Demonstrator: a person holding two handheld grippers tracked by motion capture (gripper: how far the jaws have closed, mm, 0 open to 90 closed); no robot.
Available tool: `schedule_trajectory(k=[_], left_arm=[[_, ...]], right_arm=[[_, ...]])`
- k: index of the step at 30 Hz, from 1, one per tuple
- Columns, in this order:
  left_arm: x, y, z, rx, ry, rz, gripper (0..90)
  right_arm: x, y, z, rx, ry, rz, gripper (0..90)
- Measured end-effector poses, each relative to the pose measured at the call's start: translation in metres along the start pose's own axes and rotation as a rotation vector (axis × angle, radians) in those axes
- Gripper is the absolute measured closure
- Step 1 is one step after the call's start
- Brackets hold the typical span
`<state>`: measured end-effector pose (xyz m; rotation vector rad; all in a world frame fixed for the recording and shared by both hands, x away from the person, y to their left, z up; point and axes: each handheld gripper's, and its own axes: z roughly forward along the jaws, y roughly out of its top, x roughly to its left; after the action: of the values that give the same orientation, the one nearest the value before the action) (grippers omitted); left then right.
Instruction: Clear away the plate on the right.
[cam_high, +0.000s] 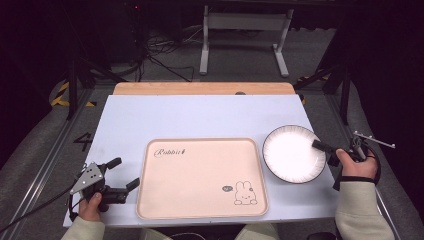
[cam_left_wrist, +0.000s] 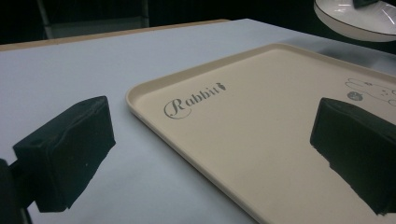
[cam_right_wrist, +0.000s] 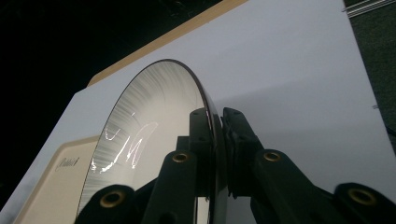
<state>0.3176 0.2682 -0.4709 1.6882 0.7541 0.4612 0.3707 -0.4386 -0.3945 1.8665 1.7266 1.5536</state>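
At right of the pale grey tabletop (cam_high: 200, 115): right tool (cam_high: 326, 148) clamped on the near rim of the round white ribbed plate with dark edge (cam_high: 292, 152), just beside the beige rectangular plastic tray (cam_high: 200, 175). Left tool (cam_high: 120, 175) spread wide, holding nothing, left of tray.

plate (cam_high: 292, 152) | white, round, dark rim, ribbed border | empty | just right of tray (cam_high: 200, 210)
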Motion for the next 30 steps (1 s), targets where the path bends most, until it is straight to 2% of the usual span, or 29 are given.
schedule_trajectory(k=[4, 14, 19, 30], left_arm=[[0.001, 0.0, 0.0, 0.005, -0.003, -0.005, 0.3], [0.001, 0.0, 0.0, 0.006, -0.006, -0.003, 0.3], [0.001, 0.0, 0.0, 0.004, -0.006, -0.004, 0.3], [0.0, 0.0, 0.0, 0.003, -0.004, -0.004, 0.3]], right_arm=[[0.007, 0.003, 0.005, 0.014, 0.022, 0.007, 83.8], [0.034, 0.013, 0.02, 0.047, 0.064, -0.039, 83.7], [0.042, 0.014, 0.025, 0.062, 0.075, -0.054, 83.5], [0.073, 0.015, 0.049, 0.111, 0.131, -0.096, 83.3]])
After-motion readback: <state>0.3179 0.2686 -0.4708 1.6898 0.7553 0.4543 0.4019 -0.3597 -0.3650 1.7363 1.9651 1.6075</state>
